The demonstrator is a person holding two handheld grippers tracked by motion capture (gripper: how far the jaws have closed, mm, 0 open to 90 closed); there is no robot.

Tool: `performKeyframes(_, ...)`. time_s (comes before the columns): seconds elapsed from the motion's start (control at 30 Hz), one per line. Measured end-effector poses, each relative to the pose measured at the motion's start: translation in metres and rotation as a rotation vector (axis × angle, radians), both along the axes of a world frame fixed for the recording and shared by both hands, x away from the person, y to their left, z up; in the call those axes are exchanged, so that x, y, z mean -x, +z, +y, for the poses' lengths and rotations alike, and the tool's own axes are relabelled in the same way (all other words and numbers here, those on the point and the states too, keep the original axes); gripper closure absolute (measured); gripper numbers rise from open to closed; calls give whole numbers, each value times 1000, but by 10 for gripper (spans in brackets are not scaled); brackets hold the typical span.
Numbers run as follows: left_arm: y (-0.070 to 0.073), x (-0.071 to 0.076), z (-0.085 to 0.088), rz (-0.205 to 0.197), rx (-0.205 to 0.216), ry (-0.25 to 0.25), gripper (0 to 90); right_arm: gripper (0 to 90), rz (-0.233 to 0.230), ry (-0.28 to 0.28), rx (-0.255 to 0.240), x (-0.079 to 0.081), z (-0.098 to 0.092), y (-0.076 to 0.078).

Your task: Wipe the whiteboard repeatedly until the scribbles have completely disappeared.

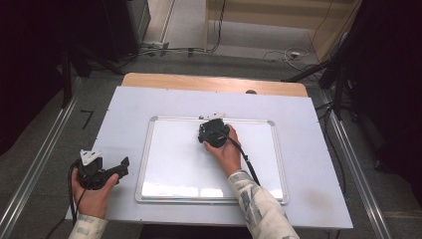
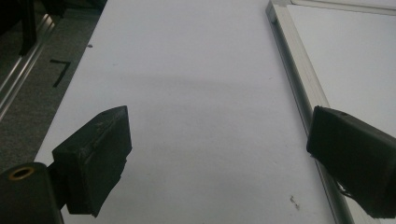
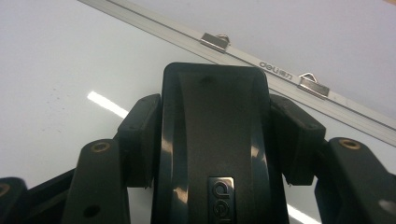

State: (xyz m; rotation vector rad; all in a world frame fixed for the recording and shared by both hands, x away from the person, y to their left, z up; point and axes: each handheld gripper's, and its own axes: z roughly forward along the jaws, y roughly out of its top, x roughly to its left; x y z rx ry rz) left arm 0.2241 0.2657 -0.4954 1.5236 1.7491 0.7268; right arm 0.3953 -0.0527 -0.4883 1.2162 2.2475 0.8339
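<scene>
A white whiteboard with a silver frame lies flat in the middle of the table. My right gripper is over its far edge, held in a hand. In the right gripper view, the right gripper is shut on a black board eraser, with a pad pressing each long side. The whiteboard's surface lies just beneath it, and its framed edge with two metal hanger clips runs close ahead. My left gripper rests at the table's left front, open and with nothing in it, beside the whiteboard's left frame.
The table has a pale cover, and a wooden strip shows along its far edge. Metal rails run along the floor on both sides. Cables lie on the floor beyond the table.
</scene>
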Motion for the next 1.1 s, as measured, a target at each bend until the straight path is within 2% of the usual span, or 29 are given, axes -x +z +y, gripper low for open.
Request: performKeyframes(1.1, 0, 0, -1, 3, -2, 0, 70, 389, 4, -107, -9, -9, -67, 1)
